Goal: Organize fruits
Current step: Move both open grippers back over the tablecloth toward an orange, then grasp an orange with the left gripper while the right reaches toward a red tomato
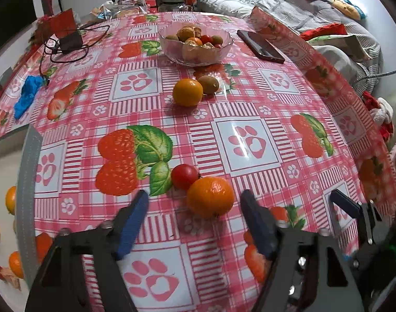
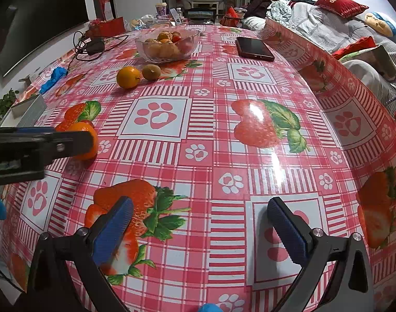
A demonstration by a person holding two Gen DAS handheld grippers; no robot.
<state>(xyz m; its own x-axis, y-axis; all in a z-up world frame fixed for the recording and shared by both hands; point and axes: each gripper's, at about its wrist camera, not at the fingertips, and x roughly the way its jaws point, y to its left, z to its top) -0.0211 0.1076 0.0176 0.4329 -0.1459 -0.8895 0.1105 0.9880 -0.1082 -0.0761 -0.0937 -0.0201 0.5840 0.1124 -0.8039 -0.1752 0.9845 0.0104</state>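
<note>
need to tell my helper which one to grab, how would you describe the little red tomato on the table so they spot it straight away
Start at the glass bowl of fruit at the far end of the pink strawberry-print tablecloth, then come back toward the near edge, past the orange and kiwi lying together. There a second orange sits just ahead of the left tool; the cherry tomato touches its far-left side, the only small, glossy red fruit outside the bowl.

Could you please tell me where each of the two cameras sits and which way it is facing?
Left wrist view: on the left gripper, looking down along its open fingers at an orange and a small tomato; the right gripper's tip shows at the right.
Right wrist view: on the right gripper, open over bare tablecloth; the left gripper crosses in at the left.
Shared: the glass bowl, the phone, the far orange and kiwi.
</note>
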